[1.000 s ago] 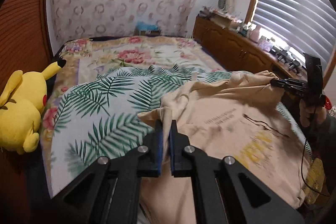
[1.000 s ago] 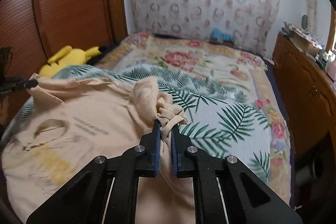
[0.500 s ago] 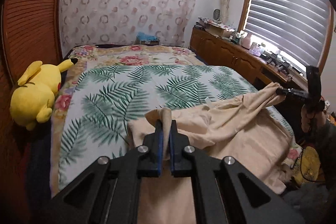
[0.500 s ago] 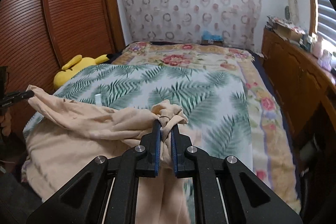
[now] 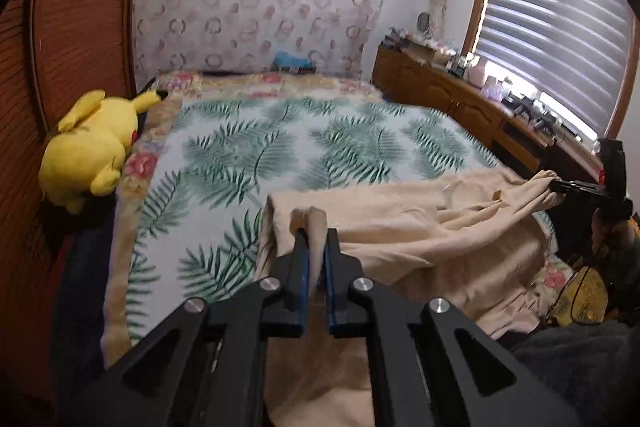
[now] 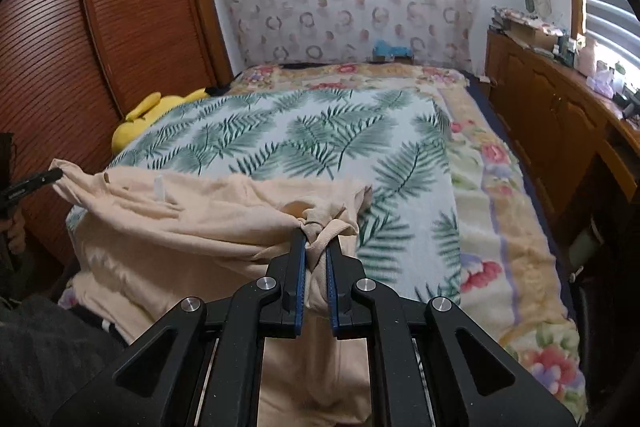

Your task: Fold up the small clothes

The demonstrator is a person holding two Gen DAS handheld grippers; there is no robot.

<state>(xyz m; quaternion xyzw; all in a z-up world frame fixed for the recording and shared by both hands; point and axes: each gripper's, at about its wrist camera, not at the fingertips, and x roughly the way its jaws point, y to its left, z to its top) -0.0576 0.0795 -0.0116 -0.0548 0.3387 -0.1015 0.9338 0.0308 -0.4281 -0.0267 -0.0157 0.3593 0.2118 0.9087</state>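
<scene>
A beige shirt hangs stretched between my two grippers over the near end of the bed; it also shows in the right wrist view. My left gripper is shut on one bunched corner of it. My right gripper is shut on the other bunched corner. Each gripper shows in the other's view: the right gripper at the far right, the left gripper at the far left. The shirt's lower part droops over the bed's near edge.
The bed has a palm-leaf blanket over a floral cover. A yellow plush toy lies at the bed's left edge by a wooden wardrobe. A wooden cabinet with clutter runs along the window side.
Both grippers have lifted and pulled back toward the bed's near end, holding the shirt. The shirt has come off the blanket and now hangs stretched between them.
</scene>
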